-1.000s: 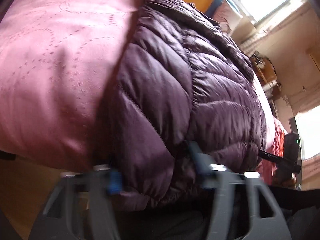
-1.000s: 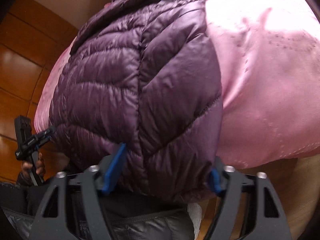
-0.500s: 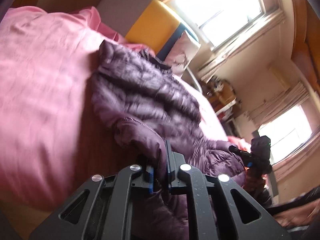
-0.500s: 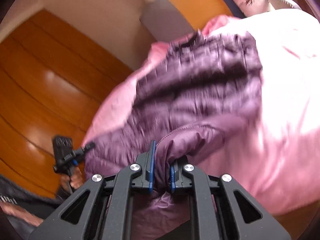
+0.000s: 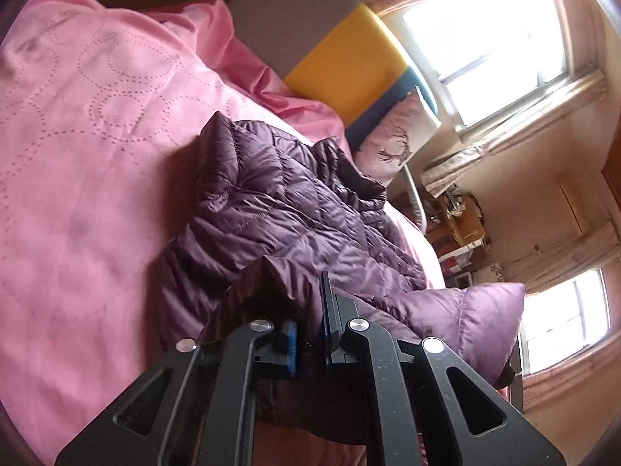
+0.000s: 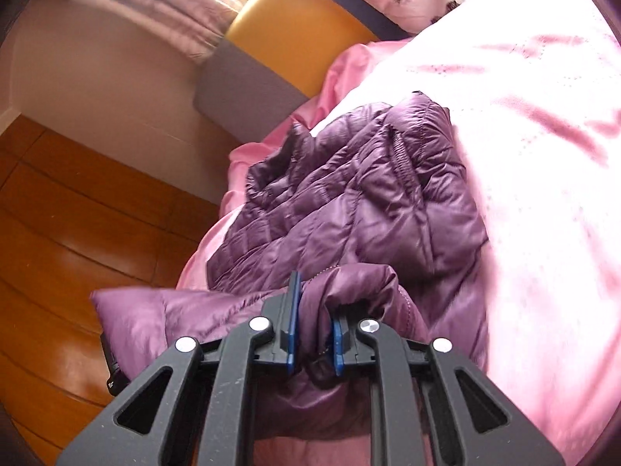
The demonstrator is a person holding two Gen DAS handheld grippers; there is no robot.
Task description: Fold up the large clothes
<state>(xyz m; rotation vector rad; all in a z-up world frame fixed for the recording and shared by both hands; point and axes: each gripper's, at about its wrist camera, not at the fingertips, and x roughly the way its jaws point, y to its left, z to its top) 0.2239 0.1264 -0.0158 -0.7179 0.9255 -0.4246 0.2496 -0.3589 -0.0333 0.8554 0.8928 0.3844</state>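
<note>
Pink bedding [image 5: 97,178] is filling most of both wrist views, and I am using that quilt as my landmark. I am keeping the left gripper [image 5: 310,334] clenched on a bunched hem corner of the purple puffer jacket [image 5: 295,217], the blue pads pinching a thick fold with almost no gap between them. I am doing the same with the right gripper [image 6: 314,334] on the opposite hem corner of the jacket [image 6: 349,194]; its jaws have just been easing open a touch, yet the padded fabric is still wedged tight between the pads.

Beyond the pads, the hem is hanging raised off the quilt between my two holds, while the jacket's upper half is lying crumpled on the quilt, collar end pointing toward the yellow and grey headboard [image 5: 349,62] at the quilt's far end.

I am judging the jacket as light, soft and springy, with a slick shiny shell: the filling is likely compressing under the pads, so a shallow pinch could slide off. Gripping at the stitched hem corners, where seam and binding give the pads something firm, seems the safest hold. The quilt's surface looks smooth too, so the resting half may be dragging along instead of staying put.
</note>
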